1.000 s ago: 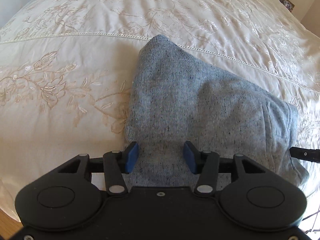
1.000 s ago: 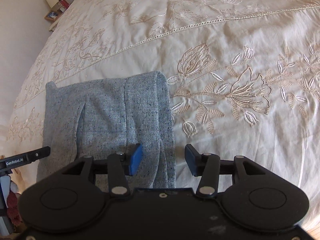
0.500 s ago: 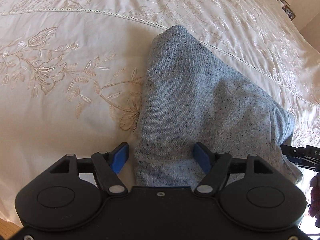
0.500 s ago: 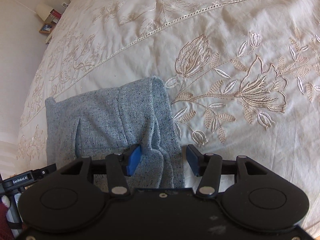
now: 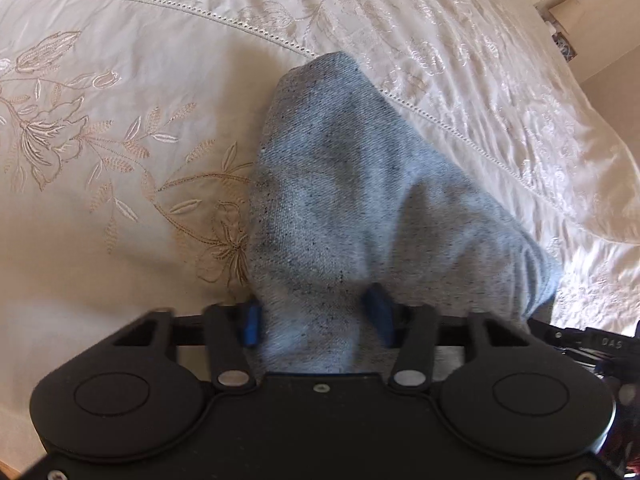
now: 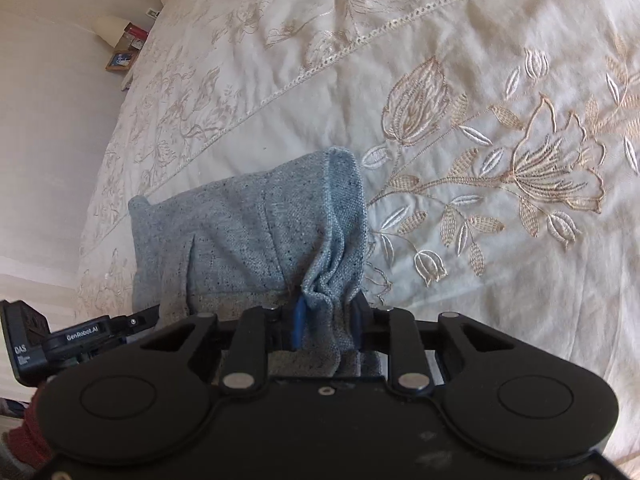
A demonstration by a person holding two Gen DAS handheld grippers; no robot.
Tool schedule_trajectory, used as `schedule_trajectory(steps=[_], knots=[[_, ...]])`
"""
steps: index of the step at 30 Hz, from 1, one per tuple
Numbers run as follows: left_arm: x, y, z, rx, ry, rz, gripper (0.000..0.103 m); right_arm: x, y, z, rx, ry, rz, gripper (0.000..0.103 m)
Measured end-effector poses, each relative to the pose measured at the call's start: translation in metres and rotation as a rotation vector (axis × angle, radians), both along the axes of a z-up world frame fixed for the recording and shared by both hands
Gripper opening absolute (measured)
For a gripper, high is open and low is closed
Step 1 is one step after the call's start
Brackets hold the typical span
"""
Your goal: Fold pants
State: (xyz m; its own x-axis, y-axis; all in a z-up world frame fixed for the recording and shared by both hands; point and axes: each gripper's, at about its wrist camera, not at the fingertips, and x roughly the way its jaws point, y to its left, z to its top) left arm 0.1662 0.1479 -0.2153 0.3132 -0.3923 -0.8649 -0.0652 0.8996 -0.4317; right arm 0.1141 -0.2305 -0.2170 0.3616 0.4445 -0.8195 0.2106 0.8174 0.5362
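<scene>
The grey speckled pants [image 5: 360,200] lie folded on the cream embroidered bedspread [image 5: 120,120]. My left gripper [image 5: 314,316] has its blue pads on either side of the near left edge of the pants, the cloth bunched between them. My right gripper [image 6: 326,324] is shut on the near right edge of the pants [image 6: 256,240], with the cloth pinched and wrinkled between its pads. The left gripper's body shows at the lower left of the right wrist view [image 6: 80,336].
The bedspread [image 6: 480,120] spreads far and to both sides. A bedside table with a lamp and picture frame [image 6: 122,46] stands far left of the bed in the right wrist view. The bed's near edge runs just below both grippers.
Both grippers moved forward onto the near edge of the pants and closed on the cloth. The cloth now bunches up between the pads of each.
</scene>
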Motion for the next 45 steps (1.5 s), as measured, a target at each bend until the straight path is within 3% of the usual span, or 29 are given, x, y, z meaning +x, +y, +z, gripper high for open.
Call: schedule_trajectory(steps=[2,3,8,12,19,21,23,25,26,27,30,40,45], knots=[[-0.007,0.002,0.011,0.002,-0.027,0.031,0.023,-0.004,0.010,0.016,-0.062,-0.031,0.020,0.019],[-0.010,0.001,0.018,0.020,-0.050,0.027,0.019,-0.006,0.012,0.025,-0.076,-0.047,0.013,0.018],[-0.019,-0.020,0.060,0.107,-0.175,-0.066,0.017,-0.006,0.026,0.072,-0.112,-0.160,0.026,0.016],[-0.013,-0.027,0.095,0.127,-0.280,-0.089,0.017,0.012,0.038,0.107,-0.132,-0.246,0.064,0.016],[0.054,-0.013,0.137,0.119,-0.405,-0.070,0.018,0.085,0.042,0.141,-0.127,-0.344,0.060,0.016],[0.077,-0.013,0.133,0.145,-0.405,-0.062,0.022,0.116,0.048,0.140,-0.163,-0.361,0.070,0.017],[0.103,-0.012,0.117,0.214,-0.343,-0.035,0.032,0.142,0.051,0.125,-0.226,-0.300,0.048,0.023],[0.126,-0.008,0.090,0.293,-0.224,0.025,0.026,0.166,0.052,0.101,-0.394,-0.166,0.008,0.023],[0.131,-0.006,0.080,0.307,-0.187,0.048,0.019,0.170,0.053,0.096,-0.448,-0.141,0.004,0.023],[0.133,-0.004,0.074,0.317,-0.167,0.065,0.019,0.171,0.054,0.095,-0.465,-0.134,-0.002,0.023],[0.124,-0.005,0.077,0.312,-0.154,0.089,0.020,0.155,0.056,0.107,-0.416,-0.153,-0.006,0.024],[0.085,-0.040,0.132,0.334,-0.214,0.047,0.029,0.105,0.100,0.154,-0.421,-0.201,0.084,0.027],[0.062,-0.055,0.155,0.342,-0.240,0.059,0.044,0.081,0.115,0.170,-0.422,-0.204,0.107,0.030]])
